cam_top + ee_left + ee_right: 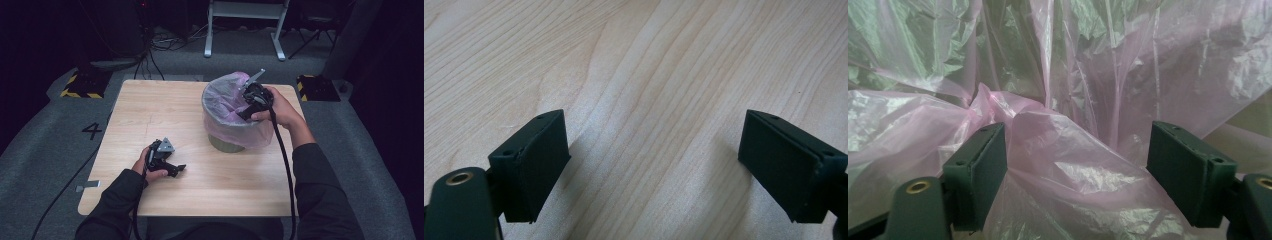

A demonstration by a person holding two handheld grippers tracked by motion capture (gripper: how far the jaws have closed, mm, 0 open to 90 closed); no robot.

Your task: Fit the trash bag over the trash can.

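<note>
One wooden counter is carrying everything, with the bin sitting toward its far right part. Bin is standing upright, lined with a pink plastic bag that is folding over the bin's rim and hanging down its outside. Right tool is dipping into the bin's mouth at its right side, jaws standing wide apart; in the right gripper view loose bag film is bunching up between them, left jaw touching it, nothing clamped. Left tool is sitting well apart from the bin, near-left of it, low over bare counter wood, jaws spread wide and gripping nothing.
</note>
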